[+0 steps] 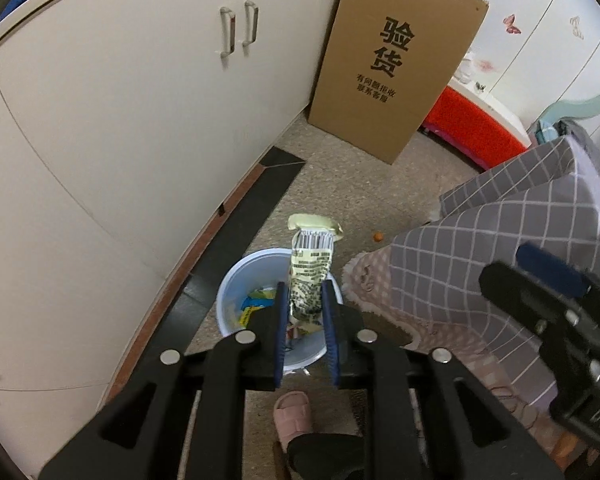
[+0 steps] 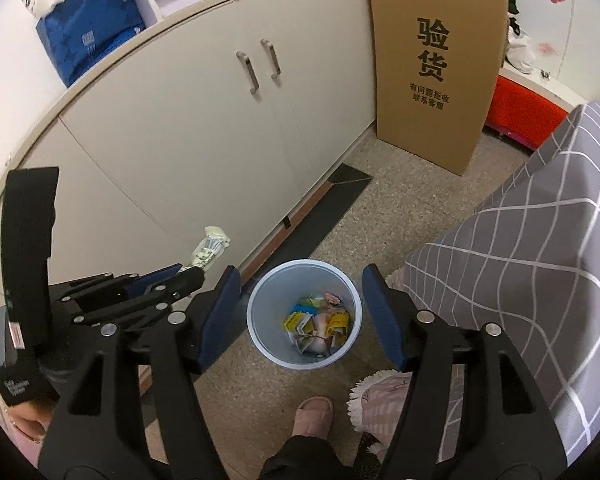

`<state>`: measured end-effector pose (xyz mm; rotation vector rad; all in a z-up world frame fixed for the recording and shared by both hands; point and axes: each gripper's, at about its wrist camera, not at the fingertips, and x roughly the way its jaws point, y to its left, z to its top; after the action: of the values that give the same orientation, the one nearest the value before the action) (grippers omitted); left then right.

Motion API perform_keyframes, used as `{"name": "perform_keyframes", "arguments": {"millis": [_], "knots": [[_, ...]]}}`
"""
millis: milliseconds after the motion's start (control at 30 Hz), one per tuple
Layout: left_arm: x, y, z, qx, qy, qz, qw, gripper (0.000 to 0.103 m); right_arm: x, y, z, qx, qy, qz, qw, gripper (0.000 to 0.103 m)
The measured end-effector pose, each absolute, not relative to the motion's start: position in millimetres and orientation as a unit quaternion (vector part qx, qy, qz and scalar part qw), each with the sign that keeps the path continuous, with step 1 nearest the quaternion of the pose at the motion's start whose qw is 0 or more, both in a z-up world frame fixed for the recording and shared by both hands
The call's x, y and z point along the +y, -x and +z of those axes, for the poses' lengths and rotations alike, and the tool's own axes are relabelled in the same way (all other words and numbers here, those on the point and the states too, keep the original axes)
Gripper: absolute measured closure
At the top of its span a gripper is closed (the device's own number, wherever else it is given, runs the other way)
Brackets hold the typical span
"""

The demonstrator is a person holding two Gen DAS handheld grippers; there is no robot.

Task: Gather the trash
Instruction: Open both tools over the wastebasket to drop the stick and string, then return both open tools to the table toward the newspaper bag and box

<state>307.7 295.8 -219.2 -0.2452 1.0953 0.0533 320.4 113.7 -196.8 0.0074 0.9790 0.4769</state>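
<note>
A pale green snack wrapper (image 1: 310,276) stands upright between the blue pads of my left gripper (image 1: 303,292), which is shut on its lower part. It hangs just over the rim of a light blue bin (image 1: 236,280). In the right wrist view the wrapper (image 2: 210,250) pokes out of the left gripper (image 2: 188,272), to the left of the bin (image 2: 256,304). My right gripper (image 2: 300,276) is open and holds nothing, spread above the bin. Several crumpled wrappers (image 2: 316,324) lie in the bin. The right gripper (image 1: 540,272) shows at the right of the left wrist view.
White cabinet doors (image 2: 204,128) run along the left. A tall cardboard box (image 2: 432,64) leans at the back. A bed with a grey checked sheet (image 2: 540,240) is at the right, over a fluffy rug (image 2: 376,404). A person's pink slipper (image 2: 314,414) is near the bin. An orange crumb (image 1: 377,237) lies on the floor.
</note>
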Motion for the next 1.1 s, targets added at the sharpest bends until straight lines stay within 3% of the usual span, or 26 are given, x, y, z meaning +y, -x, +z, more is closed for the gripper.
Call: {"name": "perform_keyframes", "arguments": {"millis": [100, 433, 667, 1100], "knots": [[294.4, -310.5, -213.7, 0.512, 0.124, 0.037, 0.849, 0.025, 110.1, -320.4, -194.6, 0.464, -0.014, 0.223, 0.857, 0.040], [292.9, -293.3, -194.8, 0.495, 0.139, 0.052, 0.856, 0.024, 102.6, -310.2, -175.0, 0.447, -0.017, 0.223, 0.866, 0.040], [281.1, -266.0, -140.5, 0.439, 0.158, 0.062, 0.882, 0.024, 86.8, -288.1, -136.8, 0.401, -0.023, 0.222, 0.889, 0.040], [159.9, -242.4, -73.3, 0.379, 0.075, -0.009, 0.922, 0.024, -37.6, -238.7, -81.5, 0.327, -0.074, 0.142, 0.931, 0.035]]}}
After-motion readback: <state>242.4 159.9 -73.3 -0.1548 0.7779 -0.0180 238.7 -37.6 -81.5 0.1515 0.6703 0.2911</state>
